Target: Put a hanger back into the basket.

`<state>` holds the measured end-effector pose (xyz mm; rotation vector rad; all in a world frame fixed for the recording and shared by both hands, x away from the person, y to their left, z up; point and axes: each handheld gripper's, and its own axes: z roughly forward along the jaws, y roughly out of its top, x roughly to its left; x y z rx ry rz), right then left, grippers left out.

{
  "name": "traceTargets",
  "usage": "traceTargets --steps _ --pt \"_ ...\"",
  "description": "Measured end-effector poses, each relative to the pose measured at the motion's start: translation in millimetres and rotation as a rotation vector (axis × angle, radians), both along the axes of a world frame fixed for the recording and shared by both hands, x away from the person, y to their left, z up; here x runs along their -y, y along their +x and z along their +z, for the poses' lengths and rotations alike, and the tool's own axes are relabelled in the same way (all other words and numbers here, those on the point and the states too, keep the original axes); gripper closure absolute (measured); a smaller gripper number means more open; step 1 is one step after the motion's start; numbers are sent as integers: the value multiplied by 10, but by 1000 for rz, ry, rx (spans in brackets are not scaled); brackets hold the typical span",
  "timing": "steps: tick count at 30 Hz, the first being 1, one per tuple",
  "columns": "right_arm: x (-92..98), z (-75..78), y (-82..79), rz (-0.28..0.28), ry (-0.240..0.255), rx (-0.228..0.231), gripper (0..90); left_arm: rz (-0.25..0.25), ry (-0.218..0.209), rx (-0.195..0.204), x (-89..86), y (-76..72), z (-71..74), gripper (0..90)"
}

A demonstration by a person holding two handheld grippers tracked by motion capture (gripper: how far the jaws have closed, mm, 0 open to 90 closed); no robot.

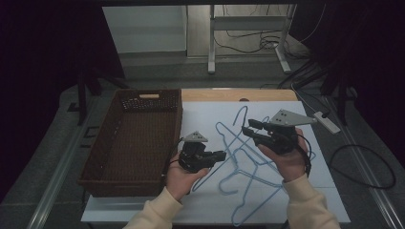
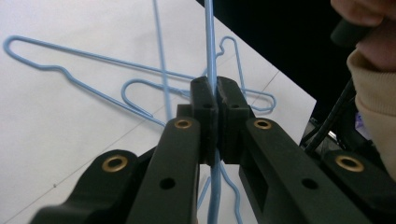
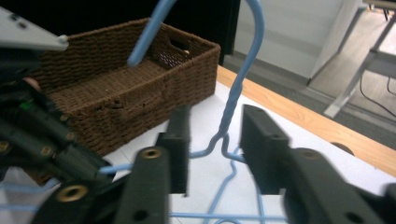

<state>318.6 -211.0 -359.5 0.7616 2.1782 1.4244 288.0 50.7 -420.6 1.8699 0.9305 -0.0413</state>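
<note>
Blue wire hangers lie tangled on the white sheet. My left gripper is shut on the wire of one hanger, which runs straight up between its jaws. That hanger's hook stands raised near the sheet's middle. My right gripper is open, and the hanger's twisted neck stands in the gap between its jaws without touching either pad. Other hangers rest flat on the sheet.
A brown wicker basket sits at the left edge of the sheet, nothing visible inside. A wooden table strip runs behind. A white power strip and cables lie on the floor at right.
</note>
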Motion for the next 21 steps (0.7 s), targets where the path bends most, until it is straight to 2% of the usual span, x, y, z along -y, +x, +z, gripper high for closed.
traceTargets --steps 3,8,11,17,21 --pt "54 -42 -44 -2 10 16 463 5 -15 1 -65 0 36 869" --pt "156 -151 -103 -6 28 16 397 18 -41 5 -190 8 87 869" --pt "229 -249 -119 -6 41 -7 373 25 -71 -1 -277 14 120 869" --pt "363 -464 -145 -26 40 -46 350 36 -88 7 -424 24 201 869" --pt "425 -579 -156 -33 29 -65 341 43 -89 37 -526 16 265 870"
